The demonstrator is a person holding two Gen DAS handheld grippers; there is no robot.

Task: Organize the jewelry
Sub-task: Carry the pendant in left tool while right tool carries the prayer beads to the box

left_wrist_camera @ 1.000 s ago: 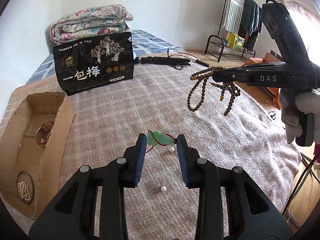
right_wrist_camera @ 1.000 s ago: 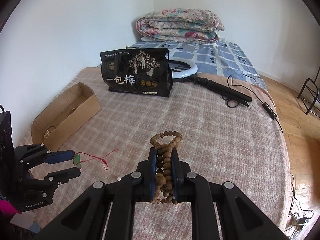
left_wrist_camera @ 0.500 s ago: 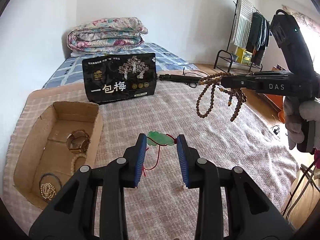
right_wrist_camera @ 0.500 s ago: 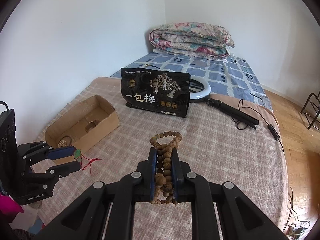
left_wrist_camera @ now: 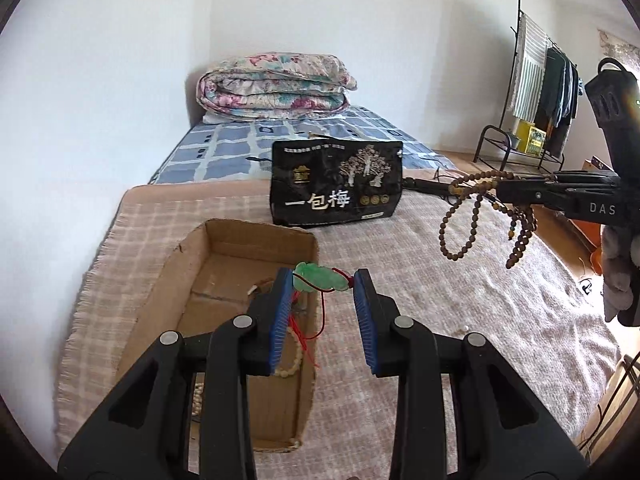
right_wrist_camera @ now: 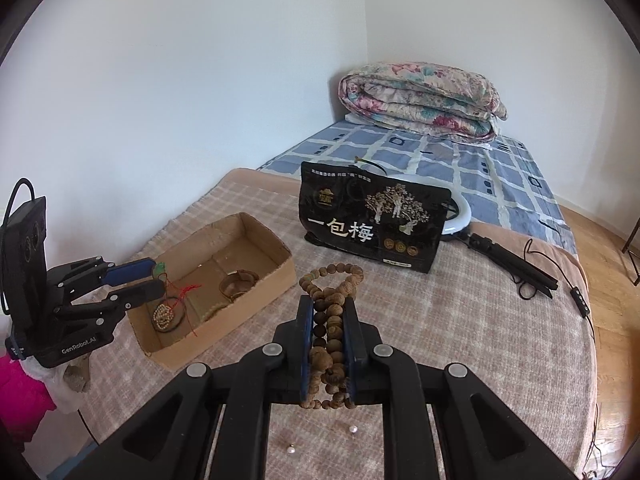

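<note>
While the left gripper pinches a green pendant over the cardboard box holding bracelets and pearls, the right gripper clamps wooden beads.

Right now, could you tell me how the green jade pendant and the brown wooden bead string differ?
The green jade pendant on a red cord is one flat carved stone; the brown wooden bead string is many round beads in loops. The pendant hangs over the cardboard box in the left tool; the beads hang over the blanket in the right tool. Both are gripped and lifted.
</note>
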